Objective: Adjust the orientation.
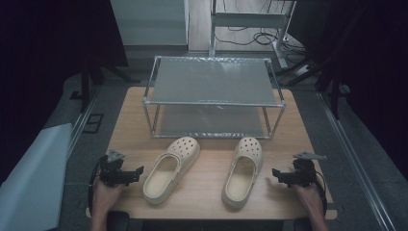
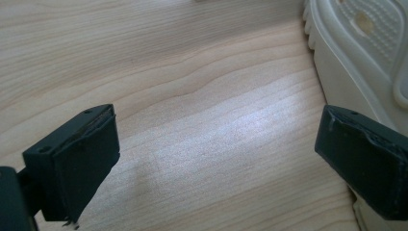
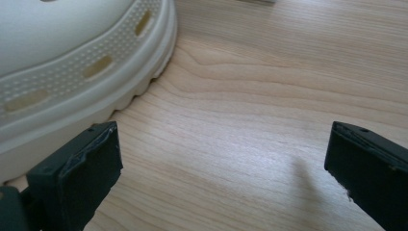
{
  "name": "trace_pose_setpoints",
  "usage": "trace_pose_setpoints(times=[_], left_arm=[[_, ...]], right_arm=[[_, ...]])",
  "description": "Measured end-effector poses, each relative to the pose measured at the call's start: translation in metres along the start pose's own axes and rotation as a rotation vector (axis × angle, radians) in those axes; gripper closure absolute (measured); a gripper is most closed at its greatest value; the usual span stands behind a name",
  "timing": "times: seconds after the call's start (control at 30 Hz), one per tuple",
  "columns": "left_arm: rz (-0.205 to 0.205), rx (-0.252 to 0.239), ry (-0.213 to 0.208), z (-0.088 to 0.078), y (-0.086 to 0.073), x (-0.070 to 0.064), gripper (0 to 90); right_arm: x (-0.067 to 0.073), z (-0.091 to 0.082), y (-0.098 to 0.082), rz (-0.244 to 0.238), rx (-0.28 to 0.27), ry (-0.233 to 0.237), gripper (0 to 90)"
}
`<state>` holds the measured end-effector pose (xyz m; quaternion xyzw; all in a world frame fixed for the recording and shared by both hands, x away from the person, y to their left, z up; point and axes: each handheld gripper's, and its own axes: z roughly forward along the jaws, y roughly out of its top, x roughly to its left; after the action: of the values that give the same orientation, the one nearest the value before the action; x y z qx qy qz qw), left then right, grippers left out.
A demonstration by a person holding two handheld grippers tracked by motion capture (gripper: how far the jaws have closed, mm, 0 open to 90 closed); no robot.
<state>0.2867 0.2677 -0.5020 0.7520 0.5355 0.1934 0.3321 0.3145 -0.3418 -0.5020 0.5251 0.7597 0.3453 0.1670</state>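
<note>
2 cream clogs [image 1: 172,168] on wooden table [image 1: 207,192], 2-shelf rack [image 1: 211,79] bare, left gripper [image 1: 137,174] and right gripper [image 1: 277,174] jaws spread, grasping nothing

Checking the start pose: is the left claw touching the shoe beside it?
Apart. The high view shows bare table between the left claw and the left shoe; its jaws stand open.

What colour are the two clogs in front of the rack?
Both clogs, left and right, are plain cream with no pattern, clearest in the high view.
</note>
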Motion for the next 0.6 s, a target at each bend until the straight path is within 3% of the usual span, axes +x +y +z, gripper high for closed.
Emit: trace_pose_setpoints(times=[0.17,0.6], left_arm=[[0.004,-0.012,-0.012,0.0006,0.0011,-0.0011,1.8],[0.045,0.046,-0.018,0.0022,-0.0013,-0.0073,0.3]], right_arm=[[0.0034,0.001,-0.0009,-0.013,0.005,0.017,0.0],[0.0049,0.0017,-0.0025,-0.015,0.019,0.03,0.0]])
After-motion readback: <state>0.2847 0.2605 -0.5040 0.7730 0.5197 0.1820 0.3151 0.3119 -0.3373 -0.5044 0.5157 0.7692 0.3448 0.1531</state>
